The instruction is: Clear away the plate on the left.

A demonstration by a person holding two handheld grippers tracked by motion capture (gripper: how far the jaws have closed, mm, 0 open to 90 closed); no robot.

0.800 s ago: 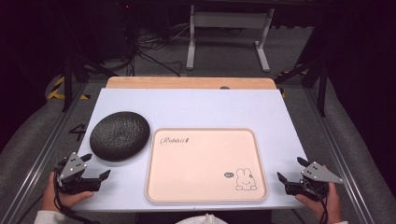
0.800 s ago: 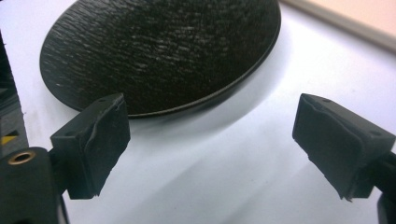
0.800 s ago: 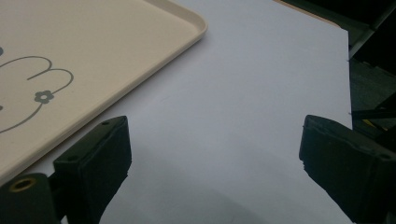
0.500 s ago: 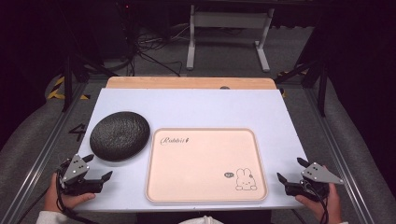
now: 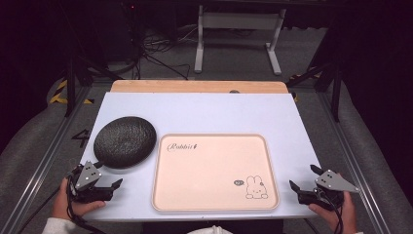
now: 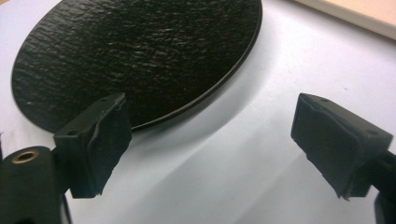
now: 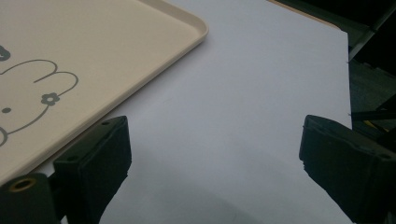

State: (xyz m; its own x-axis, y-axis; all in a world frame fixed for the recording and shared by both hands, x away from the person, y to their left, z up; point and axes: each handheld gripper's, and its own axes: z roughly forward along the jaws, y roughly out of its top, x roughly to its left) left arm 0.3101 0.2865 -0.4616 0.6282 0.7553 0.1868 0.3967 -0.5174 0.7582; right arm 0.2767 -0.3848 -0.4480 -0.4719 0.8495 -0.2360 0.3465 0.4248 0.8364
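The round black textured plate [image 6: 135, 60] is running off the left gripper view's top edge; the beige rabbit-printed tray [image 7: 70, 60] is seemingly being cropped likewise.

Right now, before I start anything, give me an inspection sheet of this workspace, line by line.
Surface: white table top, wooden strip along its far edge.
Job's things: dark textured round plate at near left; beige tray with a rabbit drawing, nothing in it, beside the plate.
Clutter: nothing seen on the table.
Grippers: left tool open, near the plate's rim, holding nothing; right tool open, right of the tray, holding nothing.
Cables: one trails from each tool; more lie on the floor beyond the table.
Surroundings: dark room, white stand frame behind the table, grey floor.
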